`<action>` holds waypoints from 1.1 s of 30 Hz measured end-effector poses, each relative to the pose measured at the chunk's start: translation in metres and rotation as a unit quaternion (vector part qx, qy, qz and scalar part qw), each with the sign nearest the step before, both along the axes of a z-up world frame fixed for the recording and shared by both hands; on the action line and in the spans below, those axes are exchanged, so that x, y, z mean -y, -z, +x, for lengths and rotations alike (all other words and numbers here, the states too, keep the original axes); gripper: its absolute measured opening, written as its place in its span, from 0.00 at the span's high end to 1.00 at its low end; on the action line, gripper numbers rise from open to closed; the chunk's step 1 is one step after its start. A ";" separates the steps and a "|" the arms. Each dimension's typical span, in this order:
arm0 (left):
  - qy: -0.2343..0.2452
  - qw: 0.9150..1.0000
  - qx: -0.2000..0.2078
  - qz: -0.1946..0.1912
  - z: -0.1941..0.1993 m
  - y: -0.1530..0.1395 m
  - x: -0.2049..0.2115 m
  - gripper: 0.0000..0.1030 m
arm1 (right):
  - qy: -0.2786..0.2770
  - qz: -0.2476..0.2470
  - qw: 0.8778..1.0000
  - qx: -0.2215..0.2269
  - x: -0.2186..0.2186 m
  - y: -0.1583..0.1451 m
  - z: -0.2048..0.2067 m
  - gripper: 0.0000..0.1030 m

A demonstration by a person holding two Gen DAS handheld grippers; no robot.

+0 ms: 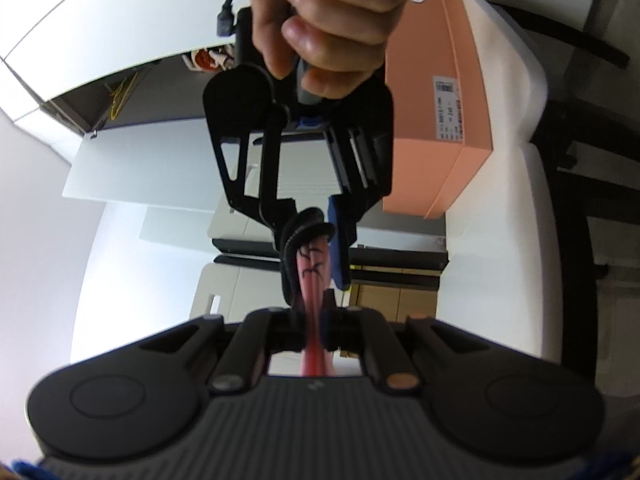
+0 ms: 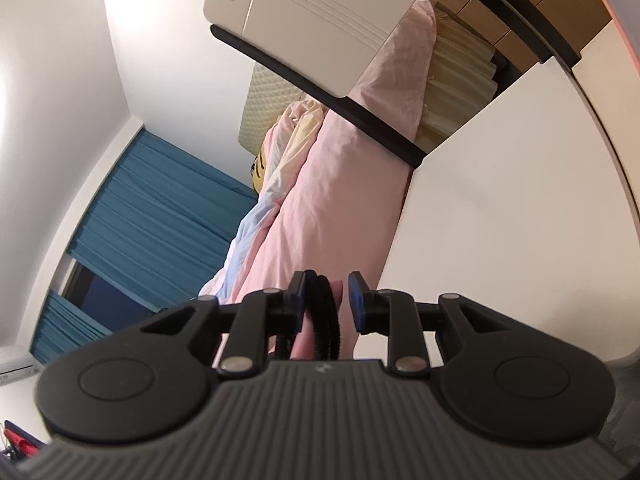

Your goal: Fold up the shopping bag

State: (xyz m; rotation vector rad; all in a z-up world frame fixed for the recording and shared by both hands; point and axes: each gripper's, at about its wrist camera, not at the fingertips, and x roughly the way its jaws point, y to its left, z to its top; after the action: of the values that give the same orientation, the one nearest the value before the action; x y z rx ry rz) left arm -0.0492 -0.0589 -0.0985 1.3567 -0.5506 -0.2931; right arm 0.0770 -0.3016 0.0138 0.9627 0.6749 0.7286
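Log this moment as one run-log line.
left gripper: shut on pink bag | right gripper: holds black handles, pink bag | bag taut between grippers | fold pending

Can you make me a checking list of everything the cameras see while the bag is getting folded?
Surface: nothing seen; the work is in mid-air.
Job's things: pink shopping bag stretched between both grippers, its black handles at the right gripper's end.
Clutter: peach box on a white ledge.
Grippers: left gripper shut on the bag. Right gripper, held by a hand, has the handles between its fingers; a firm pinch cannot be told.
Cables: dark cable plugged in behind the right gripper.
Surroundings: bed with pink bedding, blue curtains.
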 end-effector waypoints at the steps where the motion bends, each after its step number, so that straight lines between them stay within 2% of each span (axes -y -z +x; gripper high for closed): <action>1: -0.006 1.000 -0.007 -0.005 0.002 -0.001 0.001 0.91 | -0.001 0.007 1.000 -0.005 0.000 0.002 0.001 0.74; 5: -0.024 0.999 -0.025 -0.018 0.008 -0.004 0.003 0.80 | 0.001 0.022 1.000 -0.022 0.000 0.009 0.003 0.72; 9: -0.035 0.998 -0.039 -0.038 0.013 -0.009 0.003 0.72 | -0.001 0.016 1.000 -0.006 -0.006 0.005 0.000 0.74; 12: -0.035 0.997 -0.046 -0.053 0.016 -0.012 0.004 0.61 | -0.001 -0.016 1.000 0.023 -0.014 -0.005 -0.005 0.77; 14: -0.037 0.996 -0.051 -0.061 0.018 -0.014 0.004 0.49 | 0.006 -0.022 0.999 0.039 -0.016 -0.011 -0.008 0.79; 16: -0.044 0.995 -0.060 -0.071 0.022 -0.017 0.005 0.43 | 0.017 -0.027 0.998 0.054 -0.014 -0.016 -0.010 0.79; 19: -0.058 0.992 -0.064 -0.093 0.031 -0.024 0.005 0.40 | 0.034 -0.021 0.998 0.057 -0.008 -0.020 -0.009 0.79; 21: -0.068 0.989 -0.068 -0.113 0.038 -0.030 0.005 0.41 | 0.037 -0.021 0.997 0.063 -0.007 -0.022 -0.009 0.80; 22: -0.072 0.988 -0.069 -0.122 0.042 -0.032 0.006 0.45 | 0.035 -0.020 0.997 0.065 -0.007 -0.023 -0.009 0.80; 23: -0.073 0.987 -0.069 -0.129 0.047 -0.035 0.006 0.62 | 0.036 -0.020 0.997 0.068 -0.007 -0.024 -0.009 0.80; 24: -0.074 0.986 -0.063 -0.132 0.050 -0.036 0.007 0.73 | 0.040 -0.020 0.996 0.073 -0.007 -0.025 -0.009 0.79; 26: -0.069 0.990 -0.040 -0.119 0.057 -0.034 0.012 0.85 | 0.055 -0.018 0.995 0.082 -0.004 -0.027 -0.009 0.78; 27: -0.067 0.990 -0.045 -0.117 0.060 -0.035 0.016 0.85 | 0.064 -0.014 0.994 0.084 -0.002 -0.028 -0.007 0.77; 29: -0.069 0.985 -0.089 -0.127 0.067 -0.042 0.025 0.87 | 0.082 -0.016 0.993 0.082 0.002 -0.027 -0.002 0.76; 33: -0.078 0.969 -0.174 -0.157 0.080 -0.058 0.034 0.88 | 0.126 -0.002 0.989 0.072 0.015 -0.020 0.008 0.76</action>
State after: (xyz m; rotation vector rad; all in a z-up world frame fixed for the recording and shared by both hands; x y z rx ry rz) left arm 0.0310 -0.0932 -0.0404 1.0046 -0.1838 -0.2929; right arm 0.0847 -0.3165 0.0336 0.9611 0.4192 0.5663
